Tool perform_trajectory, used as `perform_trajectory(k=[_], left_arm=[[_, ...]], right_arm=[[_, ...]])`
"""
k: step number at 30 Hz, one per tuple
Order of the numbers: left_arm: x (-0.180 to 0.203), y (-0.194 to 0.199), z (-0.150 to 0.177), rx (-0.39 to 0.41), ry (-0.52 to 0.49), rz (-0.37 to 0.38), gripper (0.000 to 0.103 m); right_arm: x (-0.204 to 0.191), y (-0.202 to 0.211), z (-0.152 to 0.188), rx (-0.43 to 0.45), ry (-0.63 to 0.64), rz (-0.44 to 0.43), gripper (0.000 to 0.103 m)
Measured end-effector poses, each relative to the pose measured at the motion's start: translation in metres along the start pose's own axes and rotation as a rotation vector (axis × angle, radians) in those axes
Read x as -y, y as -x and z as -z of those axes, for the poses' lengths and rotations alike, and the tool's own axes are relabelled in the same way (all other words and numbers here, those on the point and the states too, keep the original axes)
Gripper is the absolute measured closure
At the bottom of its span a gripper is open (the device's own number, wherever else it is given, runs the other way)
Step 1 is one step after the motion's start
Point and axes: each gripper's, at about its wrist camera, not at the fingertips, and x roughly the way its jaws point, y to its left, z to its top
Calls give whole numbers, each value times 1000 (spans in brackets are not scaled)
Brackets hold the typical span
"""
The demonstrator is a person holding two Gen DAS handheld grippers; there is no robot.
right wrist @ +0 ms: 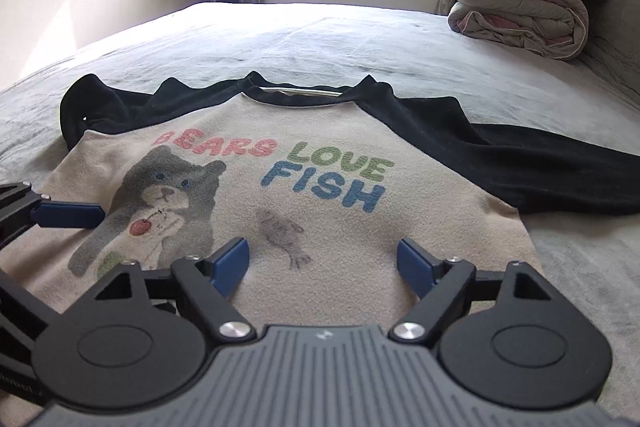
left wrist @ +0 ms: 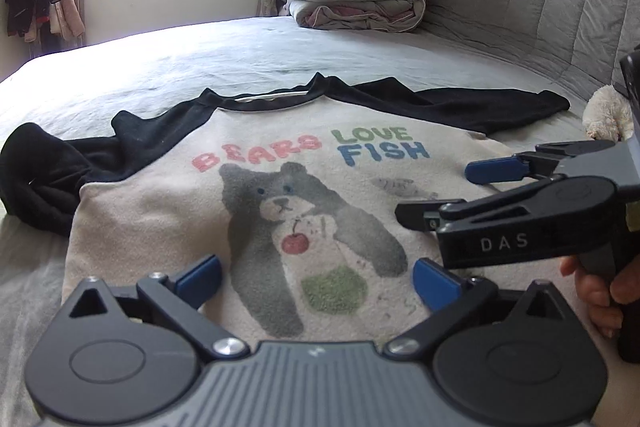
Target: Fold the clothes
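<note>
A: Both your claws are wide open and empty, the left claw point(left wrist: 316, 277) over the bear print, the right claw point(right wrist: 322, 261) beside it over the sweatshirt point(right wrist: 336, 227).

B: And the sweatshirt?

A: Flat, face up on the bed point(right wrist: 320, 39), sleeves out. Pinch one layer at a sleeve and fold inward.

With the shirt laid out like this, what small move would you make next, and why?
Probably reach the right gripper to the black right sleeve and fold it inward. The shirt lies flat, print up, on the bed, both sleeves are spread outward, and both grippers, the left gripper included, are open and empty.
</note>
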Motion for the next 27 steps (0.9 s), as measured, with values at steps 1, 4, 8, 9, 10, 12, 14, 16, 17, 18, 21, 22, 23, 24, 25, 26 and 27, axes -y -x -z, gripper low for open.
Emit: perform_trajectory(k=[1, 4, 8, 9, 10, 12, 14, 16, 17, 18, 21, 22, 23, 24, 25, 26, 27], left_arm=[[1, 0, 1, -3, -9, 0, 0], [3, 0, 1, -10, -28, -10, 0], [4, -1, 1, -13, -36, -17, 0], [5, -1, 1, -14, -37, -19, 0], [5, -2, 1, -15, -39, -21, 0], [5, -2, 1, -15, -41, -22, 0], [5, -2, 1, -15, -41, -22, 0], [5, -2, 1, -16, -41, -22, 0], [5, -2, 1, -15, -41, -22, 0], [5, -2, 1, -15, -40, -22, 0], [4, -2, 1, -14, -37, -18, 0], [4, -2, 1, -14, -36, -18, 0], [5, -2, 1, -14, -38, -19, 0], [5, -2, 1, -14, -38, -18, 0], [5, -2, 1, -14, -37, -16, 0], [4, -2, 1, -14, -35, -14, 0], [4, -2, 1, -14, -34, -13, 0]], right_arm=[[2, 4, 4, -6, -6, 0, 5], [14, 15, 14, -23, -34, -12, 1], [15, 18, 17, -24, -26, -16, 0], [13, 16, 17, -26, -18, -8, 0], [11, 15, 17, -26, -11, -1, 0], [11, 14, 18, -24, -9, 3, 0], [12, 14, 19, -21, -13, 1, 0], [12, 14, 19, -21, -14, 0, 0], [12, 14, 19, -22, -14, 0, 0], [12, 14, 19, -23, -13, 2, 0], [11, 17, 17, -29, -5, 17, 0], [10, 18, 17, -34, -5, 24, 0], [11, 20, 18, -40, -8, 30, 0], [11, 21, 18, -46, -11, 36, 0], [12, 23, 19, -51, -13, 42, 0], [13, 25, 20, -55, -15, 47, 0], [14, 27, 22, -59, -13, 47, 0]])
